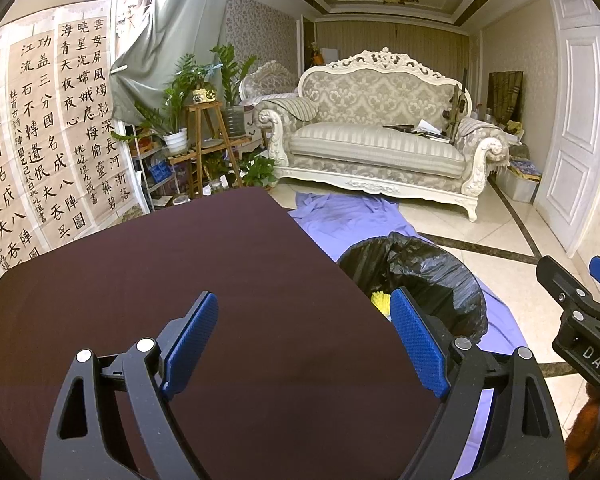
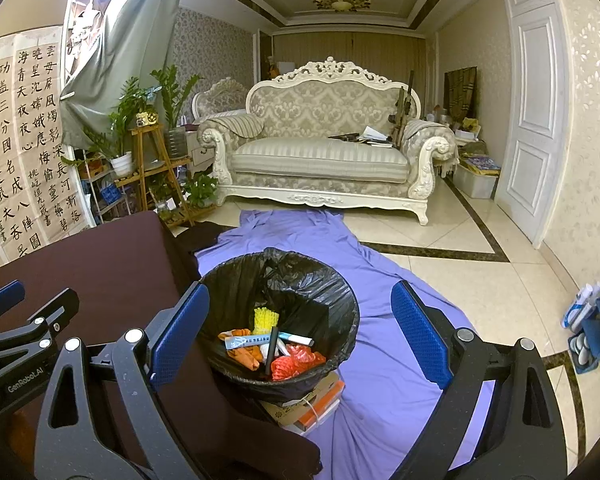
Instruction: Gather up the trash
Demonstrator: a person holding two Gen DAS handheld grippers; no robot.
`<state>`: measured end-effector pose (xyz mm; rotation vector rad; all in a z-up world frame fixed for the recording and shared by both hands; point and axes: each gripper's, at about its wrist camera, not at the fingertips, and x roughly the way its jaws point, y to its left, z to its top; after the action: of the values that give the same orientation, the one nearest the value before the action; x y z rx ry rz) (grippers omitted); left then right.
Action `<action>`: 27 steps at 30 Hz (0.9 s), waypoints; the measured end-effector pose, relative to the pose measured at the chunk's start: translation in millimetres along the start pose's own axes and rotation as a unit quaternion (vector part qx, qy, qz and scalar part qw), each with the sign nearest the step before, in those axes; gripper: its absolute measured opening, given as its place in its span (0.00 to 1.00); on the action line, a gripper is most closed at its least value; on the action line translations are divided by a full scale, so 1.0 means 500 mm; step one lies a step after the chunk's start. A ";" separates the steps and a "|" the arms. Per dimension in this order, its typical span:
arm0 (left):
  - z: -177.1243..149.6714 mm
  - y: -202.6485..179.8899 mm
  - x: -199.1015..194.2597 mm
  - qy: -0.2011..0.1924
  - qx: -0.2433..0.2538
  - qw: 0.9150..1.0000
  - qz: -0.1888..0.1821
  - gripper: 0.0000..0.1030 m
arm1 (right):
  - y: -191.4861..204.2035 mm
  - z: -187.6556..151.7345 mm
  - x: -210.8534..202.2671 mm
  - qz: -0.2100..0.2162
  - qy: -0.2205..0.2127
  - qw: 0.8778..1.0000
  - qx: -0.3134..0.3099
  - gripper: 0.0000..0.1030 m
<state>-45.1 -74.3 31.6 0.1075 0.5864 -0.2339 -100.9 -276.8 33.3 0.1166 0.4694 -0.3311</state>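
1. Two grippers are showing, both empty. In the left wrist view, the left gripper (image 1: 304, 344) is hovering over the bare desk (image 1: 180, 300) with its jaws spread wide, holding nothing. No trash is lying on the part of the desk that shows.
2. Beyond the desk's right edge, the bin (image 1: 432, 280) is standing on the purple sheet (image 1: 340, 216), and a yellow scrap is peeking out inside it.
3. In the right wrist view, the right gripper (image 2: 300, 336) is hanging above the bin (image 2: 228, 280), jaws wide and empty. The trash (image 2: 276, 344) is sitting inside: yellow netting, orange and red wrappers, a dark stick and a pale tube.
4. The bin is resting on a stack of boxes (image 2: 316, 404), just beside the desk (image 2: 100, 264).
5. Risks, as I judge them: a low sweep of either gripper could be knocking the bin off its uneven stack, spilling the trash, and the two grippers, being close together, could be colliding.
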 end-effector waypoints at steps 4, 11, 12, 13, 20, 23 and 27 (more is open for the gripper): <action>0.001 -0.001 0.000 0.000 0.000 1.000 0.000 0.82 | 0.000 0.000 0.000 0.000 0.000 1.000 0.000 0.87; 0.001 -0.004 0.000 0.000 0.000 1.000 0.001 0.82 | -0.001 0.000 0.000 0.000 0.000 1.000 0.000 0.87; 0.001 -0.003 0.001 0.000 -0.001 1.000 0.001 0.82 | -0.001 0.000 0.000 0.000 0.000 1.000 0.000 0.87; 0.001 -0.003 0.001 0.000 -0.001 1.000 0.001 0.82 | -0.002 0.000 0.000 0.000 0.000 1.000 0.000 0.87; -0.001 -0.004 0.000 -0.001 0.001 1.000 0.000 0.82 | -0.001 -0.002 0.001 0.000 0.000 1.000 0.000 0.87; -0.001 -0.005 0.000 0.000 0.000 1.000 0.000 0.82 | -0.001 -0.002 0.001 0.000 0.000 1.000 0.000 0.87; 0.000 -0.004 0.000 -0.001 -0.001 1.000 0.000 0.82 | -0.001 -0.002 0.001 0.000 0.000 1.000 -0.001 0.87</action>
<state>-45.8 -76.3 31.5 0.1053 0.5850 -0.2338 -101.1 -277.2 32.4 0.1157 0.4703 -0.3308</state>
